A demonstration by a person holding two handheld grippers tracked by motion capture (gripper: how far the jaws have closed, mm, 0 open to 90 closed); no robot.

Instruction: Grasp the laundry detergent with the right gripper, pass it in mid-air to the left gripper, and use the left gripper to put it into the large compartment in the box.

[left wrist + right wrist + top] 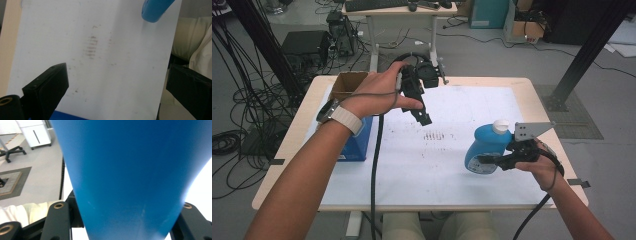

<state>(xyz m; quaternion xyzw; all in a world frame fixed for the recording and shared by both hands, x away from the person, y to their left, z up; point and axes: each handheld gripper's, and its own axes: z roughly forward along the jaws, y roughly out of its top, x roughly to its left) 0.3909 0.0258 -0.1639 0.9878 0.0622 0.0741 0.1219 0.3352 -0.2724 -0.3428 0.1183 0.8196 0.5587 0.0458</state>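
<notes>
Blue bottle [484, 148] w/ white cap [500, 126] sits clamped in the right gripper [492, 161], at the near right of the table, tilted, cap pointing up and away. Jaws pinch it low on the body, from the person's side; in the right gripper view the blue plastic [130, 177] runs straight up between the two black jaws, which press both flanks. Grip that low probably keeps the cap end free, so the other gripper can reach it or the bottle can be set down base-first. In the high view it seems held just above the sheet rather than resting on it, but can't tell for sure.

Mid-table: white paper sheet [462, 145] covers most of the tabletop, w/ a patch of dark smudges [434, 135] near its middle, between the two hands.

Left gripper [424, 117] hangs above the sheet, left of centre, jaws spread wide w/ nothing between them; its own view looks down past both jaws at the smudged paper, w/ the bottle's edge [156, 10] at the top. Empty and raised, it looks ready to come in as the helper hand.

Farther left, under the left wrist: blue box [357, 137], and beyond it an open cardboard box [348, 85] at the table's [522, 82] far-left corner, likely a drop spot, judging by its open top.
</notes>
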